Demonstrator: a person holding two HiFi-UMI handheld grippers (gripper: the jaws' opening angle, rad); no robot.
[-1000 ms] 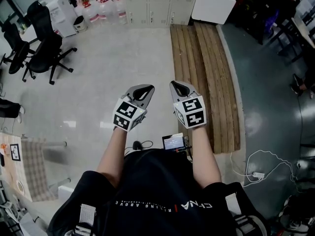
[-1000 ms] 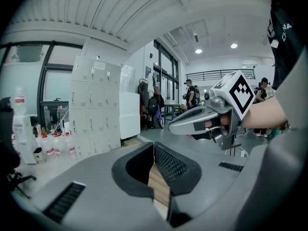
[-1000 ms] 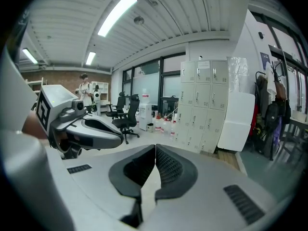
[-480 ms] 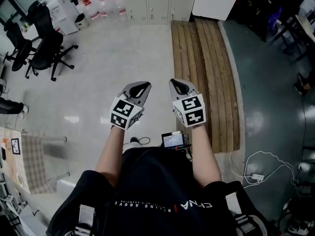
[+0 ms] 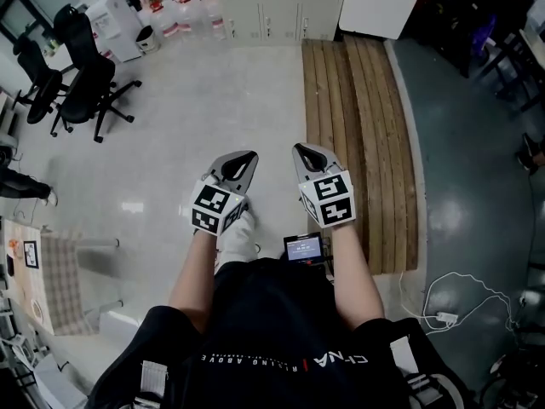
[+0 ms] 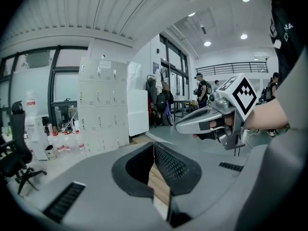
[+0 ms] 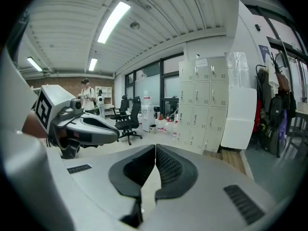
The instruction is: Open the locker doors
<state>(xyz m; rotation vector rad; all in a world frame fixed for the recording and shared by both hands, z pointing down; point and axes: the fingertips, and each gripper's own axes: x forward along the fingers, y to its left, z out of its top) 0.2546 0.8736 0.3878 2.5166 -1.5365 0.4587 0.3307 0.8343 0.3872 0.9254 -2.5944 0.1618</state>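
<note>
Both clenched, empty — left tongs [image 5: 242, 158], right tongs [image 5: 305, 153] side by side, lockers [image 5: 281, 7] well apart

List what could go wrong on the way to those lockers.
1. The wooden planks lie on the floor leading toward the lockers; a foot could catch their edge.
2. The bottles standing on the floor beside the lockers could be knocked over.
3. The left tongs and right tongs are both shut; they would need to open before gripping a door.
</note>
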